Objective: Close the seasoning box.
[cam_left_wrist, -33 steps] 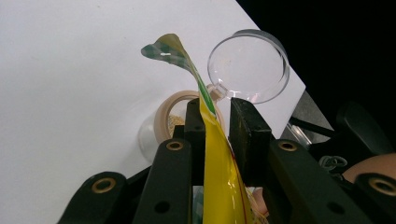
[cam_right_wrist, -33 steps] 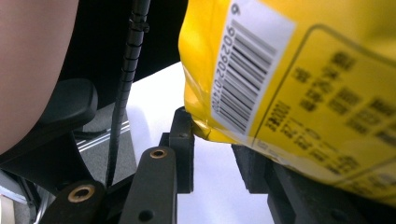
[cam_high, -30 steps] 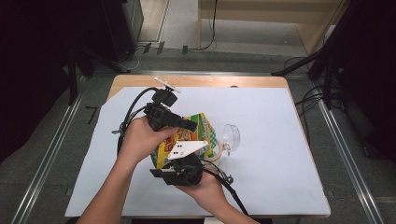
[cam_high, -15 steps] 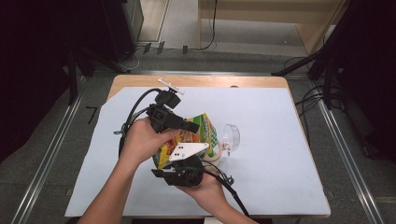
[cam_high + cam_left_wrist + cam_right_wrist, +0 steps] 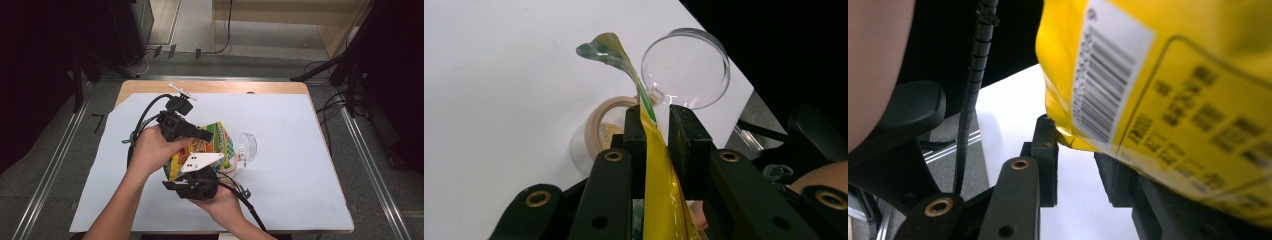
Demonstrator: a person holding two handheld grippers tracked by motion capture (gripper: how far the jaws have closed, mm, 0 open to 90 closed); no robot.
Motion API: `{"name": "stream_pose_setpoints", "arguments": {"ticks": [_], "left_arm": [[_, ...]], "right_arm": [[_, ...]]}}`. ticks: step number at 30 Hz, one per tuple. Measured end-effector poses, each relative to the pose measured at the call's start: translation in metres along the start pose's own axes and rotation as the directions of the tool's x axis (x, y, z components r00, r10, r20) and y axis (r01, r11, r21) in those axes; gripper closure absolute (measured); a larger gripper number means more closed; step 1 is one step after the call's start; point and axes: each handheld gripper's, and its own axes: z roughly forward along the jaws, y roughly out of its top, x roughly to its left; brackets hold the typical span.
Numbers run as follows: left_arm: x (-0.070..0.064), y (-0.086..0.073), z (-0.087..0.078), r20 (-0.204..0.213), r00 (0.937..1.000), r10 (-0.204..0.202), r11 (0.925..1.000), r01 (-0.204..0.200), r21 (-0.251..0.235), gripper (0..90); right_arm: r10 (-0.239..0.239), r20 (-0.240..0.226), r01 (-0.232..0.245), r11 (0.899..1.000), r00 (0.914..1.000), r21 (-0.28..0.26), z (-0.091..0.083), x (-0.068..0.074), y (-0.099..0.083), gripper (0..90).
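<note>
From above, the yellow snack bag (image 5: 210, 145) sat held up near the middle of the tabletop (image 5: 300, 150), with the left claw (image 5: 207, 135) coming at it from nine o'clock and the right claw (image 5: 192, 175) from six o'clock, right below it. The left gripper view gave what the high view could not: that claw was clenched on the bag's thin yellow top edge (image 5: 659, 165), the film pinched flat between the two black jaws, its green-checked corner curling free beyond them. Past the tips lay a clear jar (image 5: 596, 137) on its side with a tan rim and some crumbs inside, and at one o'clock of it a clear round lid (image 5: 686, 67). The right gripper view showed the bag's back, barcode and print (image 5: 1158, 90), pressed up close; the lower edge of the bag sat in the gap between the jaws, which stood parted, so that claw looked released rather than biting, though the far jaw was half hidden behind the bag. In the high view the jar and lid (image 5: 247, 147) lay just at three o'clock of the bag. The white sheet ran wide and bare towards three o'clock and twelve o'clock, while the near edge of the tabletop sat close behind the right hand (image 5: 220, 205).
</note>
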Motion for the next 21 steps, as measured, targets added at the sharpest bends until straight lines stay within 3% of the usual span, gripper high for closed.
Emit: {"name": "stream_pose_setpoints", "arguments": {"ticks": [21], "left_arm": [[0.0036,0.0003,0.002,0.003,1.0,-0.009,1.0,0.009,-0.003,78.7]], "right_arm": [[-0.004,0.002,0.004,1.0,1.0,0.018,-0.0008,-0.0011,0.0025,72.6]]}}
